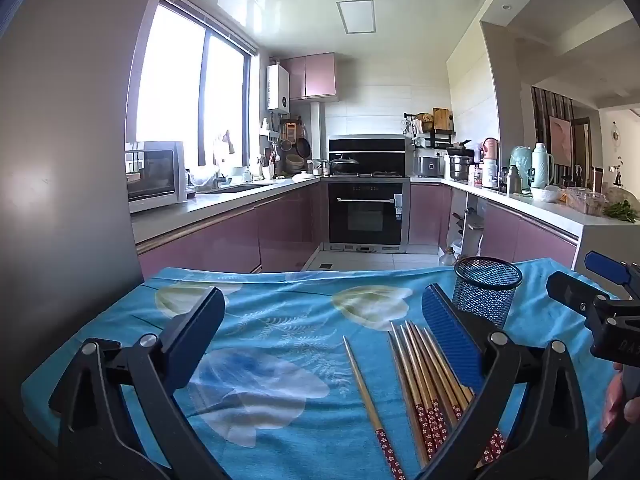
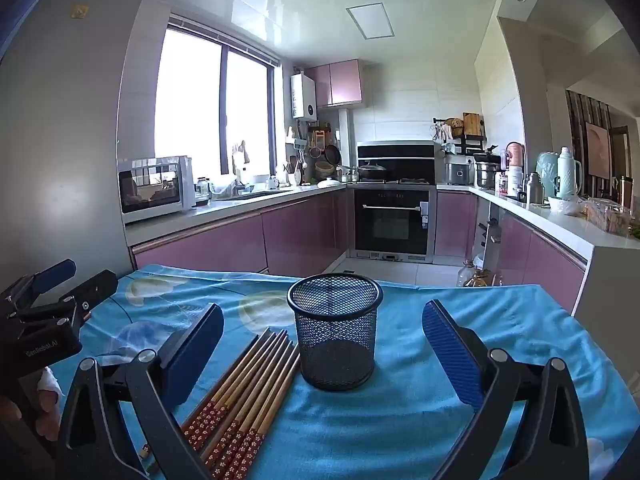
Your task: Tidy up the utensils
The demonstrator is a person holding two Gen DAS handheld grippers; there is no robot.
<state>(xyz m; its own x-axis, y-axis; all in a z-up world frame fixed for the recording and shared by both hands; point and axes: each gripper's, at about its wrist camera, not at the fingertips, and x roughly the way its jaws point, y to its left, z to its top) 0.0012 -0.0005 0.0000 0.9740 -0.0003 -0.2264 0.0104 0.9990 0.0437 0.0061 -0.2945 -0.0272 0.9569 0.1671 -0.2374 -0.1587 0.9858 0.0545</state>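
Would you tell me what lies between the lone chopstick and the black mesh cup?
The chopstick bundle, shown in the left wrist view, between lone chopstick and cup.

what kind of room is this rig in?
A home kitchen, most likely: built-in black oven under a stovetop, pink-fronted base cabinets, and a white countertop microwave beside the sink.

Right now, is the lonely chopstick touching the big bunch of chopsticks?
Apart. The left wrist view shows the lonely chopstick lying by itself, with a strip of blue cloth plainly visible between it and the bunch of chopsticks along its whole length.
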